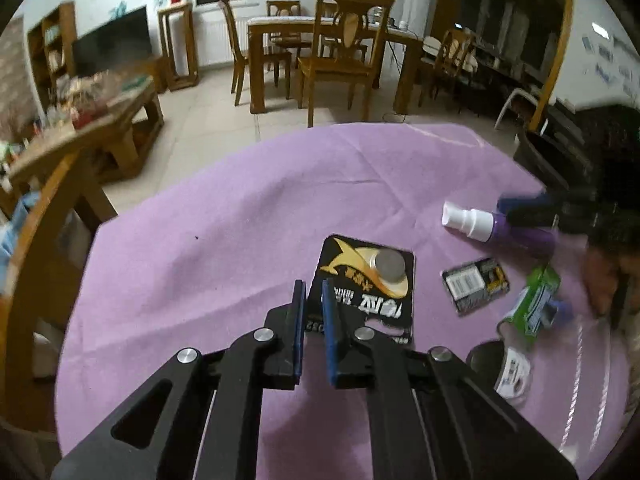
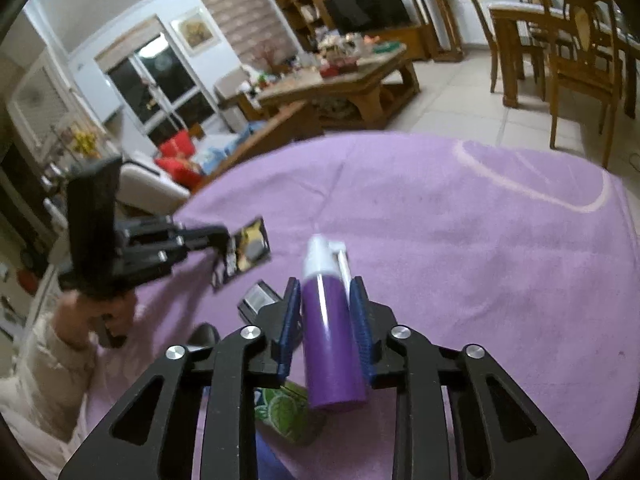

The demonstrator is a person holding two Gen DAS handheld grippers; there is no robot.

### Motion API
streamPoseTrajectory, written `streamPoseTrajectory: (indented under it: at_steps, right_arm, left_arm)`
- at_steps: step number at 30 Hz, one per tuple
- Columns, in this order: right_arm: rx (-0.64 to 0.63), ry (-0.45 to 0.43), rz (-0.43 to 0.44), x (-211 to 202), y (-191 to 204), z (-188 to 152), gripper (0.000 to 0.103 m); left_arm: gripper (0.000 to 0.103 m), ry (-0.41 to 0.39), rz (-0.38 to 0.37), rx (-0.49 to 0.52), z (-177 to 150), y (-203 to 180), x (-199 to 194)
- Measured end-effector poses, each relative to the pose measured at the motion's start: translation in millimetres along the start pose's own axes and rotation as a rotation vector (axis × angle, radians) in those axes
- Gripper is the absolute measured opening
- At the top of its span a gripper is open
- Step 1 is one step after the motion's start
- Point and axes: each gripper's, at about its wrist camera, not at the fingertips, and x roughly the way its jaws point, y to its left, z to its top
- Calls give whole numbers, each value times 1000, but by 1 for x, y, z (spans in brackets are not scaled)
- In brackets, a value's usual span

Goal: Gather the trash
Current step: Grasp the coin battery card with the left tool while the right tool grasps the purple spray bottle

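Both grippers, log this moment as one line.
left gripper: shut on battery card | right gripper: shut on purple spray bottle | green packet: on purple cloth

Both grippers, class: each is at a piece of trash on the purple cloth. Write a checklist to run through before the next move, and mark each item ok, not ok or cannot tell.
1. Left gripper shut on the black battery card: ok; the right wrist view shows the card pinched at its edge.
2. Right gripper shut on the purple spray bottle: ok; both pads sit against its sides.
3. Bottle held straight: not ok, it tilts between the pads.
4. Card clear of the purple cloth: ok in the right wrist view.
5. Trash bin in sight: cannot tell.
6. Trash left on the cloth: not ok; the green packet and small black pack remain.
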Motion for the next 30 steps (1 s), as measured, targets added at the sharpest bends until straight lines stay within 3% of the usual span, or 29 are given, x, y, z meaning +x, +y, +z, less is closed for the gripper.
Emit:
streamPoseTrajectory:
  at_steps: [2,3,4,6,9,11,13,18,22,30]
  right_arm:
    - [11,-4,9,-2,-3,1,25]
    - [11,2,11,-2,-4,1,26]
    - [9,9,10,-1,-5,1,26]
    - [-2,28,1,1,-6,2,26]
    - [-33,45,-29,9,0,-2,35]
    - [-61,65,-66,15,4,-3,36]
    - [-64,77,-60,20,6,-5,36]
    - [-68,77,-58,21,7,-4,35]
    - [-70,46,-50,16,9,-4,27]
    - [4,-57,8,-7,-3,2,26]
  left_arm:
    - [15,11,-11,20,1,-6,-1]
    - [26,17,-11,27,3,-7,-1]
    - [50,25,-10,38,4,-10,0]
    - [86,31,15,71,8,-19,2]
    - [86,46,12,126,11,-32,10]
    - [77,45,-13,104,14,-35,15]
    - [56,39,-1,88,19,-34,17]
    - [56,34,12,82,20,-36,16]
    - [56,16,4,52,14,-32,9]
    - [56,-96,-14,-5,22,-35,-30]
